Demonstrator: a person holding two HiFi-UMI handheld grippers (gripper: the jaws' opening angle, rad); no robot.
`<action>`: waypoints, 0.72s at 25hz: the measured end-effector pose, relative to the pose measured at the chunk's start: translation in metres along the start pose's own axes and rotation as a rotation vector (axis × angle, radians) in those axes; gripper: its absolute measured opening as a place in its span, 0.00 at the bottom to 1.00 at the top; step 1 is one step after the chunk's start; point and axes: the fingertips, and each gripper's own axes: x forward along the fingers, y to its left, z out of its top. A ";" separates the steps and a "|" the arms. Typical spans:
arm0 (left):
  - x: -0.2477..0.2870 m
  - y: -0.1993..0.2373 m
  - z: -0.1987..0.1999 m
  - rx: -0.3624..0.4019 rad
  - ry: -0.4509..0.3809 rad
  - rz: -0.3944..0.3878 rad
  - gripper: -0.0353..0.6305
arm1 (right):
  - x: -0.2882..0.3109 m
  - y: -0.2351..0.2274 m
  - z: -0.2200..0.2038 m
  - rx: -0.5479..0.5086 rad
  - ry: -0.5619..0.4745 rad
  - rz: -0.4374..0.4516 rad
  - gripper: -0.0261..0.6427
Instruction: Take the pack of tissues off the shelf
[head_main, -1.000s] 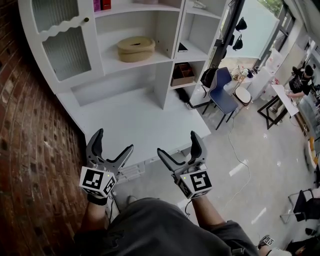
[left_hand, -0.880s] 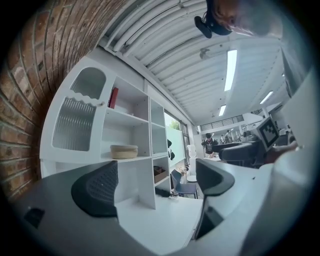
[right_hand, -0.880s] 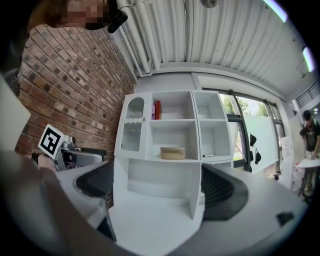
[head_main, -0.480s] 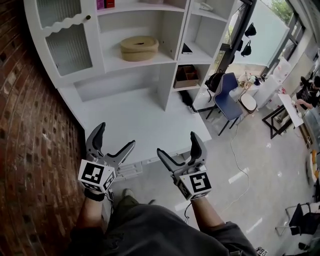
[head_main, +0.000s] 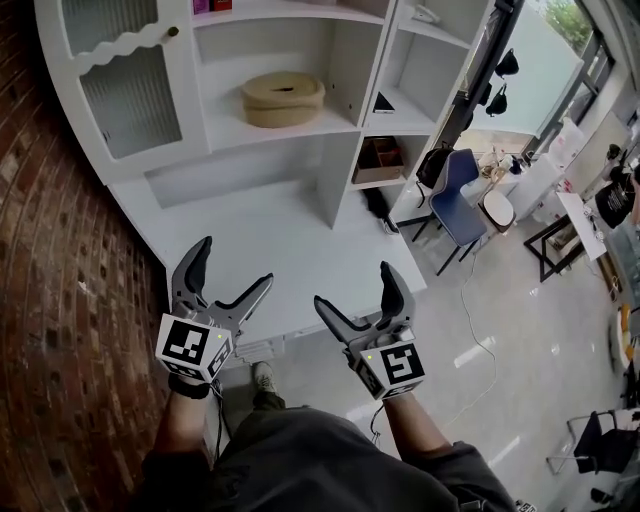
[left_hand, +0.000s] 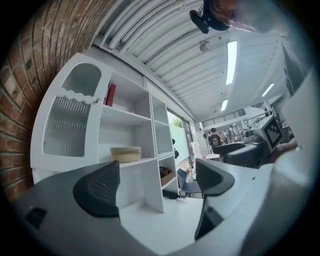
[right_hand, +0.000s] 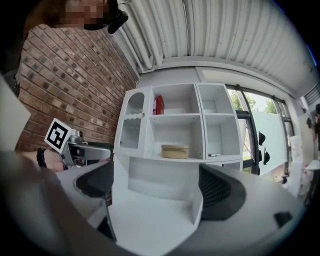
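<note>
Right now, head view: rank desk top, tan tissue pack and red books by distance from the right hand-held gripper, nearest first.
From the right hand-held gripper, which is open and empty:
1. desk top: just ahead of the jaws.
2. tan tissue pack: on the middle shelf, ahead and to the left.
3. red books: on the shelf above, farthest, further left.

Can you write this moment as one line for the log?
phase: before reach | left gripper: open, empty | right gripper: open, empty | tissue pack: on shelf, untouched
</note>
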 end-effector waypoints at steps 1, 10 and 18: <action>0.005 0.005 -0.001 -0.002 -0.001 -0.003 0.76 | 0.006 -0.002 0.000 -0.003 0.002 -0.003 0.83; 0.058 0.053 -0.009 -0.019 0.002 -0.038 0.76 | 0.071 -0.026 0.000 -0.005 0.018 -0.039 0.83; 0.105 0.091 -0.017 -0.025 0.010 -0.077 0.76 | 0.127 -0.046 0.005 0.019 0.028 -0.075 0.83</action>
